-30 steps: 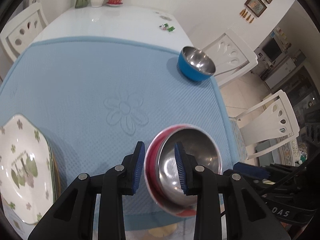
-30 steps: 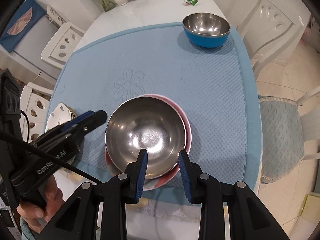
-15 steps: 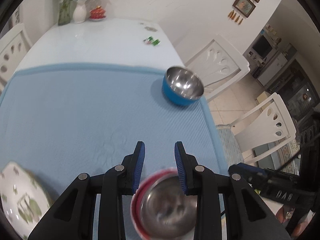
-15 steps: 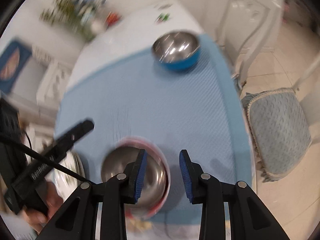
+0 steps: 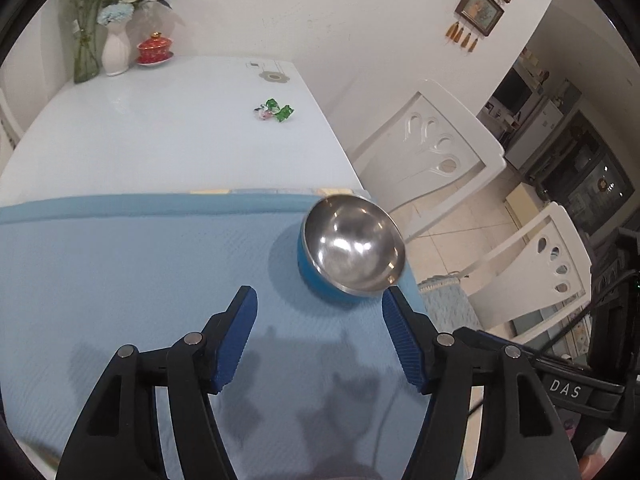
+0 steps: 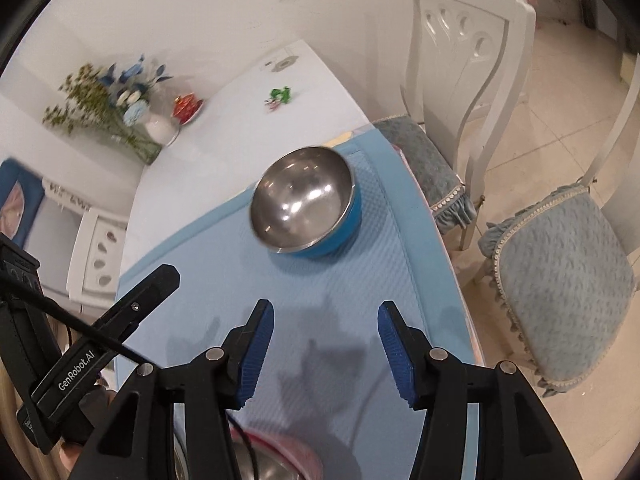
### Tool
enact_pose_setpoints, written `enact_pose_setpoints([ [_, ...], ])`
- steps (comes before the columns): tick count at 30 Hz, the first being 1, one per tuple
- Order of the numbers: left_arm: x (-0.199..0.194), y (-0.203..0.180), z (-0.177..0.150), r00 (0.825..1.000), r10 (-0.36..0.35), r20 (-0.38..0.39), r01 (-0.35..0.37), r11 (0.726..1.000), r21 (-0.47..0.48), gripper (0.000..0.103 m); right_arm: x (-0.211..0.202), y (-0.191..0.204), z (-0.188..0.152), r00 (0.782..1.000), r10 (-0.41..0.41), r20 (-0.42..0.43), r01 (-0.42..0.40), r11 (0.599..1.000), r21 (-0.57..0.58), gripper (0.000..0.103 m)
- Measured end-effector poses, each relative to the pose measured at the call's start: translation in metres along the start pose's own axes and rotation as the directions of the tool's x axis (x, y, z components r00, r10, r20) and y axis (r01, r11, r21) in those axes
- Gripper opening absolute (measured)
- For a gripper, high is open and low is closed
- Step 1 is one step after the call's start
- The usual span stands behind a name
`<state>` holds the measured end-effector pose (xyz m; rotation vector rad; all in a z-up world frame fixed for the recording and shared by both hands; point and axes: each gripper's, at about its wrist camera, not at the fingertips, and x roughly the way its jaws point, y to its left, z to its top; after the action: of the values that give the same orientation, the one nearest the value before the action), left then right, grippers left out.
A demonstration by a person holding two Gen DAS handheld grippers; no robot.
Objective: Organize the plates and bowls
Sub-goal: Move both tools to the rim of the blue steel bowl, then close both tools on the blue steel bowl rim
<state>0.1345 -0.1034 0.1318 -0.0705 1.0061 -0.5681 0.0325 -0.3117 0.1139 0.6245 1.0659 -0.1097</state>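
While both claws hang over the blue mat, neither holds anything. Left gripper: jaws have just been opening and stand spread, bare mat between the blue pads. Blue bowl, steel-lined, upright, sits on the mat at its far right corner, close to the right edge of the table; in the left wrist view it lies just ahead of the claw and off to the right, its near rim almost level with the tip of the right-hand finger, contact not clear. Right gripper: jaws likewise have just been opening, now parted, nothing between them but mat and shadow. From the right wrist view the same blue bowl lies ahead of the claw and slightly left of centre, apart from the fingertips, a strip of mat in between. Red-rimmed steel bowl shows at the near edge of the mat, below and behind the right claw, partly hidden by its arms. Left gripper body also visible at lower left in that view. Vase of flowers and red lidded cup at the far left corner of the table; small green wrappers toward the far right edge. White chairs beside the right edge.
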Motion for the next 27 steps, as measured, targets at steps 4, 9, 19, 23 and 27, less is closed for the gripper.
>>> enact_pose_setpoints([
  [4, 0.031, -0.003, 0.011, 0.999, 0.001, -0.032, 0.0, 1.0, 0.028, 0.062, 0.02, -0.009, 0.016, 1.0, -0.001, -0.014, 0.001, 0.999, 0.036, 0.052],
  [9, 0.074, -0.001, 0.022, 0.996, 0.002, -0.094, 0.002, 0.999, 0.046, 0.06, 0.045, -0.013, 0.033, 1.0, -0.007, -0.012, 0.008, 0.999, 0.052, 0.052],
  [19, 0.127, 0.012, 0.031, 0.983, -0.038, -0.181, 0.042, 0.999, 0.018, 0.045, 0.1, -0.012, 0.055, 0.997, -0.061, -0.054, 0.061, 0.998, -0.009, 0.052],
  [23, 0.137, 0.012, 0.031, 0.98, -0.041, -0.195, 0.045, 0.999, 0.016, 0.028, 0.109, -0.011, 0.056, 0.997, -0.07, -0.044, 0.068, 0.997, -0.041, 0.052],
  [27, 0.145, 0.014, 0.029, 0.976, -0.053, -0.213, 0.055, 0.998, 0.003, 0.02, 0.118, -0.009, 0.057, 0.995, -0.077, -0.06, 0.074, 0.996, -0.051, 0.033],
])
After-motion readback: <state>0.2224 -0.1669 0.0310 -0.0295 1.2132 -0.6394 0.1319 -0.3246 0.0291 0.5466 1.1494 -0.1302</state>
